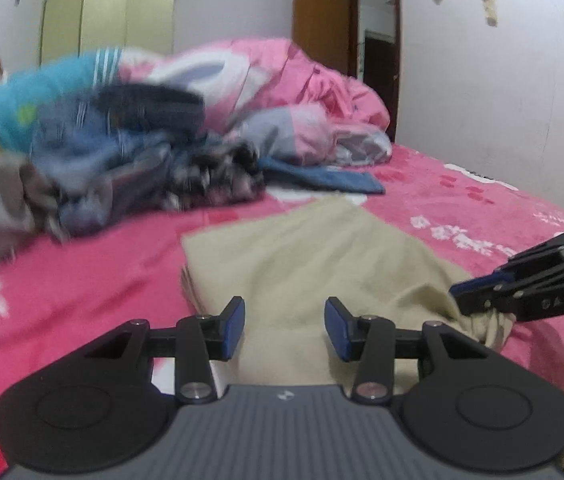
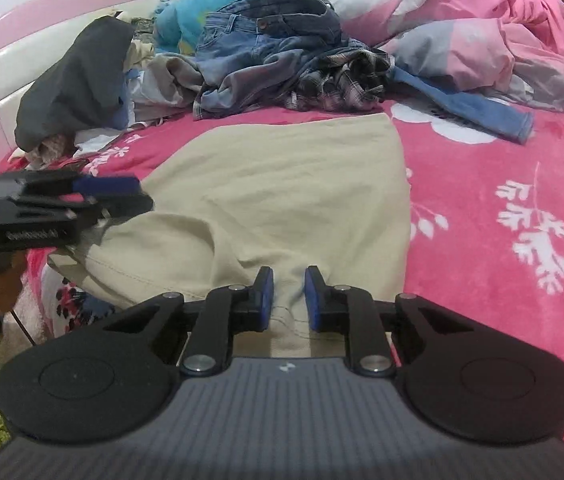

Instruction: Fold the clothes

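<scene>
pink bed, right tongs pinching trousers

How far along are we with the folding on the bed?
Early. The beige trousers lie spread flat on the pink bedspread, not clearly folded yet. The right gripper is pinching a bunch of their near edge; the left gripper is open, gripping nothing. The heap behind is untouched: jeans, a plaid shirt and a dark garment.
</scene>
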A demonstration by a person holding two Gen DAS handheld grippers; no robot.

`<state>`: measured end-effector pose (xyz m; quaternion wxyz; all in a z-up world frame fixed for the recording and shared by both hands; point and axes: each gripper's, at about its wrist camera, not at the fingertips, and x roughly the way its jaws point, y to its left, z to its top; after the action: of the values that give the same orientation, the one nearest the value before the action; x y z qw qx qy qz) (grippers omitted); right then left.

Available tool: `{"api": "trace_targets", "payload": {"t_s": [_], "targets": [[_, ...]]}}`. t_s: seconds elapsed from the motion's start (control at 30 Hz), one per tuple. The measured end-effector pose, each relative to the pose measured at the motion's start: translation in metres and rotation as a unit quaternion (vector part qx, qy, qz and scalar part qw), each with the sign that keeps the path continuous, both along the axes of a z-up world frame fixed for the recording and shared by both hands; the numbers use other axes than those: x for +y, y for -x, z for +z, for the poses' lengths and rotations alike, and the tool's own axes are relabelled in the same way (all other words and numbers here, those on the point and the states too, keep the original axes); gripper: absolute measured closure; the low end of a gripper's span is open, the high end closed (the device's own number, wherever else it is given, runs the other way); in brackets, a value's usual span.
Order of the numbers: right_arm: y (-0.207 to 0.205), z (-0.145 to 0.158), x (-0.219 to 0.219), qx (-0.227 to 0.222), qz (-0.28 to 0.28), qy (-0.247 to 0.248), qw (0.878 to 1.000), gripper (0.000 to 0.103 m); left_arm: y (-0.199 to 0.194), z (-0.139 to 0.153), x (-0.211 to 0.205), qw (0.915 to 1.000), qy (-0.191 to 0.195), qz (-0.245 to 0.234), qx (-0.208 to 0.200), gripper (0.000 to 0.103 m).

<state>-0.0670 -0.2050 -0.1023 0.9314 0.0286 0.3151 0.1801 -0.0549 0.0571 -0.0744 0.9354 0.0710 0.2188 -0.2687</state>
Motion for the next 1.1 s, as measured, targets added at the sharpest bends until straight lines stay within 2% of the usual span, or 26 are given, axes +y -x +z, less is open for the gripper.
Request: {"api": "trace_targets", "payload": {"t_s": [0.1,0.2,0.37,0.53,0.67,0.73,0.83,0.93,1.1], "targets": [[0.002,0.000,0.001,-0.001,-0.001,-0.001,1.000,0.087,-0.004,0.011,-0.005,0.9998,0.001,-0.009,-0.018,0.054],[0.003,-0.001,0.003,-0.003,-0.004,0.001,1.000,0.087,-0.018,0.013,-0.015,0.9999,-0.004,-0.009,-0.007,0.054],[0.005,-0.001,0.005,-0.007,-0.007,0.008,1.000,0.087,-0.045,-0.006,-0.024,0.9977,-0.022,0.004,0.064,0.055],[-0.002,0.013,0.007,-0.007,0.005,0.027,1.000,0.086,-0.047,-0.014,-0.019,0.9971,-0.012,0.008,0.074,0.055],[-0.017,0.030,0.006,-0.042,-0.002,0.037,0.998,0.086,-0.049,-0.016,-0.018,0.9970,-0.008,0.010,0.077,0.055],[-0.028,0.028,0.005,-0.044,-0.014,0.044,0.998,0.086,-0.050,-0.016,-0.018,0.9970,-0.008,0.011,0.076,0.055],[-0.044,0.007,0.006,-0.007,-0.022,0.052,0.998,0.086,-0.050,-0.017,-0.018,0.9972,-0.009,0.009,0.074,0.055],[-0.049,-0.003,0.014,0.002,-0.009,0.084,0.996,0.086,-0.051,-0.018,-0.018,0.9973,-0.011,0.007,0.073,0.055],[-0.071,0.023,0.010,-0.027,-0.018,0.092,0.995,0.086,-0.050,-0.018,-0.017,0.9974,-0.008,0.006,0.071,0.055]]}}
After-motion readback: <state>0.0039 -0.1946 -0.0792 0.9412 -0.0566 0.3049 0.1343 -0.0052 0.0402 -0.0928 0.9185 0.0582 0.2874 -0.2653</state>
